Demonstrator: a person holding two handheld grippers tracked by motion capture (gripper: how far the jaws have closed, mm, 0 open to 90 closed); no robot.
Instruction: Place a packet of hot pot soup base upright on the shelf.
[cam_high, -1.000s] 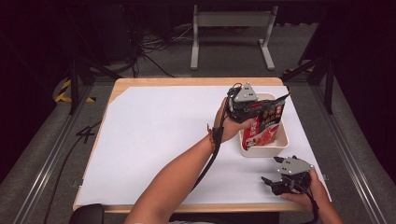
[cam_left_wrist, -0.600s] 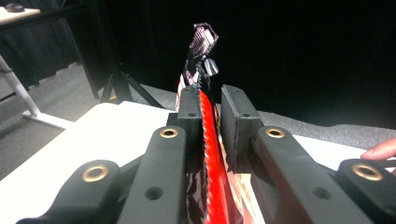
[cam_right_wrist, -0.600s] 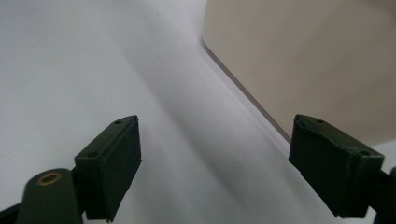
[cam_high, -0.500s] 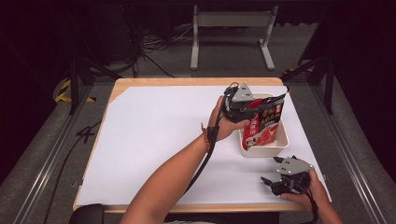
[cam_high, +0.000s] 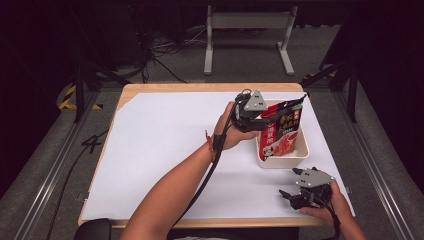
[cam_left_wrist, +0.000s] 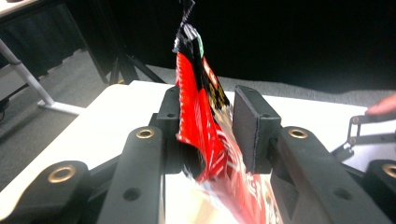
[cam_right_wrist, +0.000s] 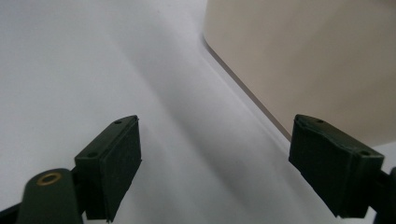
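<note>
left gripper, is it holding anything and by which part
The left gripper has the red snack bag between its jaws near the bag's upper edge, over the white bin; one pad shows a gap, so a firm clamp cannot be told. The right gripper is open, holding nothing.

Right gripper (cam_right_wrist: 215, 172) jaws spread wide over the white table cover (cam_right_wrist: 116, 70), beige container wall (cam_right_wrist: 317, 60) just ahead.

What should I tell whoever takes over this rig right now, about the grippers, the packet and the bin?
Left gripper: jaws on either side of the red snack packet; one jaw shows a gap, so the grip is unclear.
Right gripper: open, empty, low over the white table cover near the bin's front corner.
Packet: lower end inside the white bin, top sticking up above the rim.
Left to do, probably: settle the packet in the bin and back the left gripper away.
</note>
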